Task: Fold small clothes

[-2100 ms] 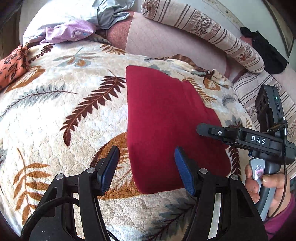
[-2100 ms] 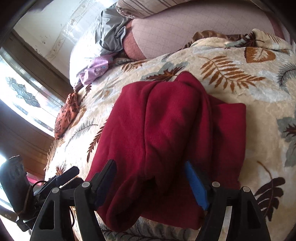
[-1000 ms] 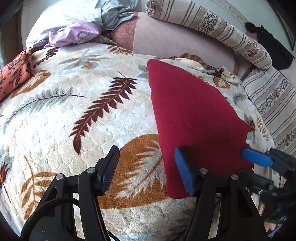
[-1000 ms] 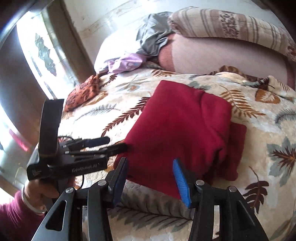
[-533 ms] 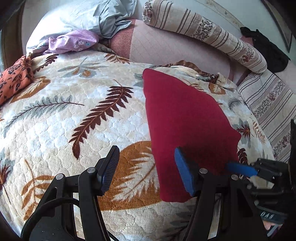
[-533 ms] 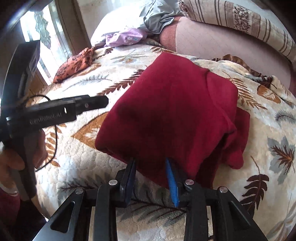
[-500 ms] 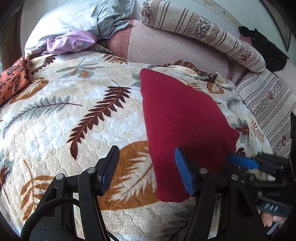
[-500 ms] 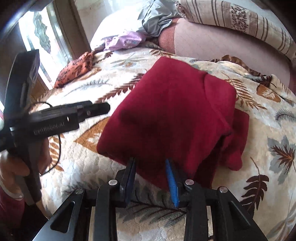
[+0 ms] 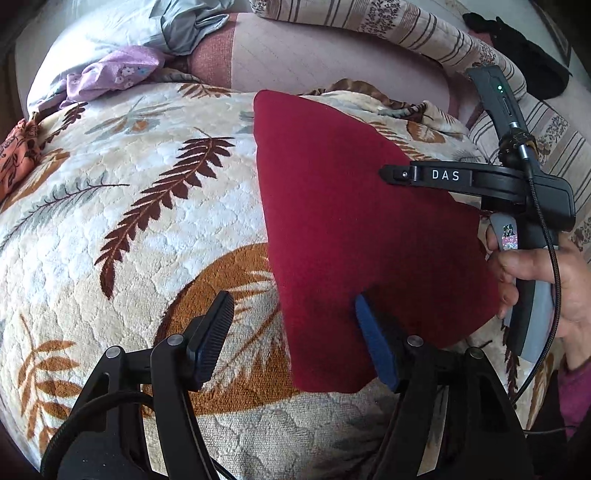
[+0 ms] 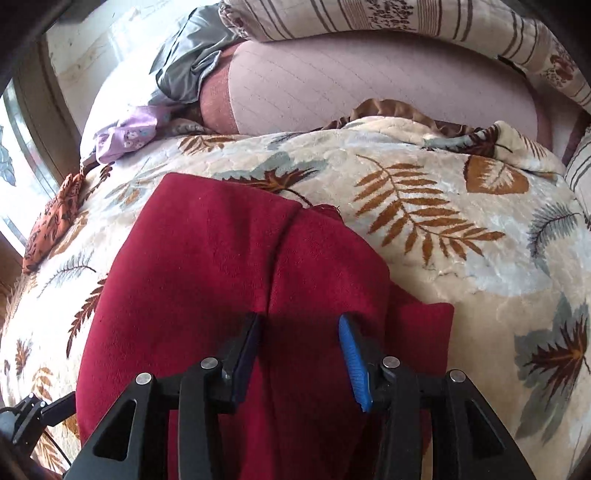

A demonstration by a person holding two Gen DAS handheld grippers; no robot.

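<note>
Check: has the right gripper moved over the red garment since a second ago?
Yes. The right gripper now sits over the red garment, past its near edge, toward the pink cushion; jaws just reopened.

A cream blanket (image 9: 110, 206) printed with brown and grey fern leaves covers the bed; beyond its far edge lies a pinkish quilted cushion (image 9: 314, 51); a striped bolster (image 9: 406, 26) runs along behind that; crumpled grey cloth (image 10: 188, 74) and a lilac flowered garment (image 9: 110, 74) sit at the far left; an orange patterned cloth (image 10: 51, 225) lies near the window side; something black (image 9: 524, 48) rests at the far right.
</note>
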